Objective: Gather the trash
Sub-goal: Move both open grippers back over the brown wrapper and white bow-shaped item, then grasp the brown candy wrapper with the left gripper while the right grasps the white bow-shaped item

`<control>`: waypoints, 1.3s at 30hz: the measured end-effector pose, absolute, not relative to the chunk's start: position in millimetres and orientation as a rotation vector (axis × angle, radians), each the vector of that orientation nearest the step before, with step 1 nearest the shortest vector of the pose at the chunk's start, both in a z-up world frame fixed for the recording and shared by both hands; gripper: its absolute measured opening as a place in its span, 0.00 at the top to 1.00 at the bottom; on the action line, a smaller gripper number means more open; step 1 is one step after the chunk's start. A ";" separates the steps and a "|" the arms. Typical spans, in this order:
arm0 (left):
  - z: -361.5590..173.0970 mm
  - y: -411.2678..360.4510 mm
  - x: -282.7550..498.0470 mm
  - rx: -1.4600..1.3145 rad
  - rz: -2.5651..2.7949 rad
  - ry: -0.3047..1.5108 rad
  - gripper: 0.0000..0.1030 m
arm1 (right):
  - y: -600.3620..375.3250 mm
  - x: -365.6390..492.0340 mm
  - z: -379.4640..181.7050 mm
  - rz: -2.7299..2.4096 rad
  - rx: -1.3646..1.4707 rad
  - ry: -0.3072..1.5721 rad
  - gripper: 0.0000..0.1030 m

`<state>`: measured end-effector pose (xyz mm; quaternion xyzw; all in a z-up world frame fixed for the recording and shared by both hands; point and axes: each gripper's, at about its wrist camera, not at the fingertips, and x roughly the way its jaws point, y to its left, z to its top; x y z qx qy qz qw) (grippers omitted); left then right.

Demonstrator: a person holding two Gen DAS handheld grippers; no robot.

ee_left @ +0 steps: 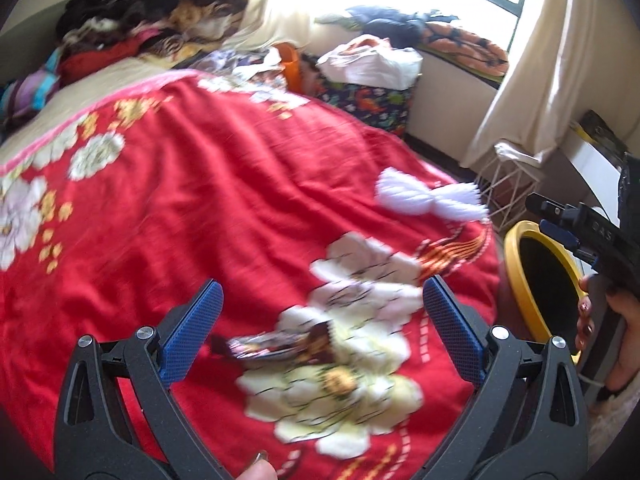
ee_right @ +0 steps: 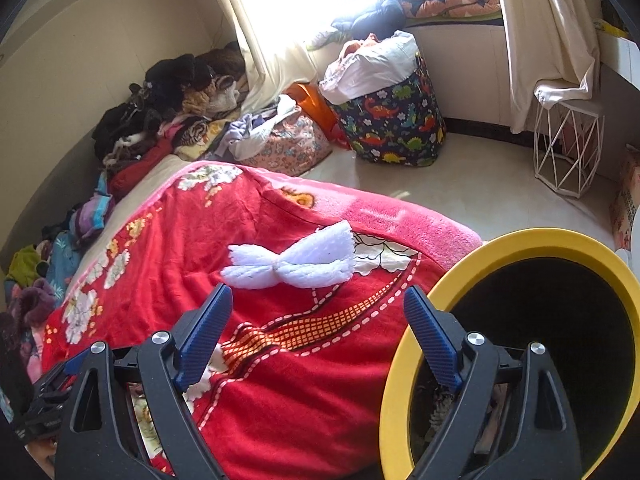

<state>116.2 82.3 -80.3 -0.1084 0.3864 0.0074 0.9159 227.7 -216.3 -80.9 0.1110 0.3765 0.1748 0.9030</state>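
Observation:
A crumpled dark snack wrapper (ee_left: pixel 280 346) lies on the red flowered blanket (ee_left: pixel 180 200). It sits between the wide-apart blue pads of my left gripper (ee_left: pixel 323 282), which is open and does not touch it. Farther right, near the bed's edge, lies a white bow-shaped scrap (ee_left: pixel 428 196), (ee_right: pixel 292 262). My right gripper (ee_right: pixel 318 289) is open and empty, just short of that scrap, above the blanket (ee_right: pixel 280 380). A yellow-rimmed bin (ee_right: pixel 404 352), (ee_left: pixel 516 264) with a dark inside stands against the bed's right edge. In the left wrist view the right gripper (ee_left: pixel 560 220) hangs over the bin, held by a hand (ee_left: pixel 600 320).
A clothes pile (ee_right: pixel 168 112) lies at the bed's far end. On the floor stand a dinosaur-print basket (ee_right: pixel 396 120) full of laundry, a floral bag (ee_right: pixel 288 144) and a white wire stool (ee_right: pixel 568 148). Curtains (ee_right: pixel 552 40) hang at the bright window. Pale floor (ee_right: pixel 460 188) lies between bed and stool.

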 end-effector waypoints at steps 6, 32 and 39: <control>-103.8 111.9 107.7 -0.300 0.057 0.849 0.11 | -201.2 261.5 -102.5 0.332 0.200 0.833 0.18; -117.4 111.9 104.0 -0.394 0.003 0.876 0.62 | -173.2 238.5 -114.1 0.509 0.144 0.845 0.87; -95.4 88.7 110.2 -0.365 -0.069 0.830 0.63 | -196.3 204.8 -95.1 0.494 0.192 0.795 0.87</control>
